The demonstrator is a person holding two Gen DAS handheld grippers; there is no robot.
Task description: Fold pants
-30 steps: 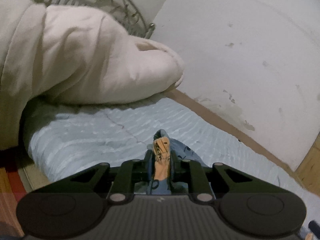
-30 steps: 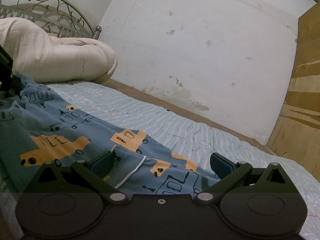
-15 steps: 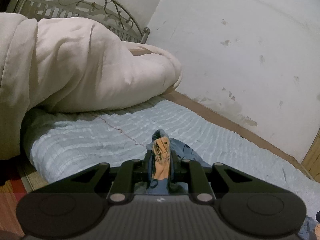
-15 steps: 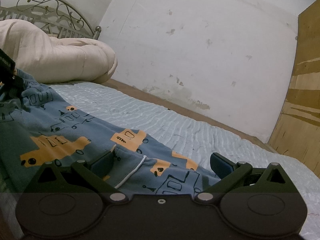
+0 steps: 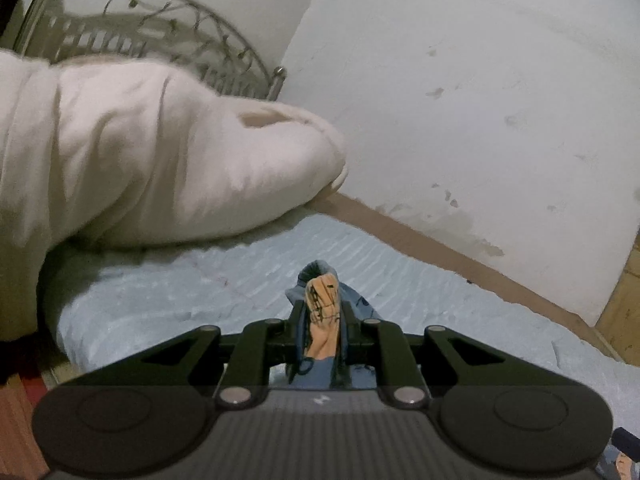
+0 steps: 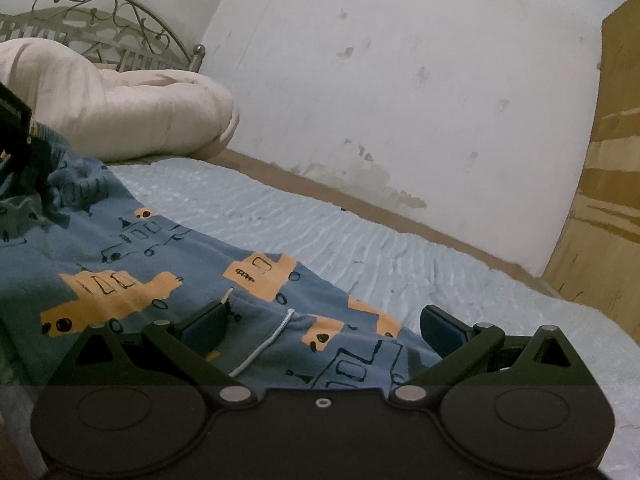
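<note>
While my left tool [image 5: 322, 320] stays pinched on a bunched fold of the pants [image 6: 160, 264], the only real change over the last second is a slight roll of that wrist: the headboard [image 5: 168, 36] now shows higher and clearer above the duvet [image 5: 152, 152]. Grip unchanged, same orange patch squeezed between the pads. My right tool [image 6: 324, 320] hasn't moved; its jaws are spread wide, hovering low over the waistband with the white drawstring [image 6: 268, 340] between them, not pressing on anything. My read: one edge is secured, the other not yet grabbed, so the fold hasn't started.

Pants lie flat across the bed [image 6: 360, 232], running from the right tool toward the left one at the far left of the right view. Fabric looks like soft knit, blue with orange vehicle prints and thin black outlines. Bed cover is pale blue, ribbed texture. Duvet is cream, puffy, heaped. Headboard is curled metal scrollwork. Wall [image 6: 400, 80] is scuffed, stained plaster.
</note>
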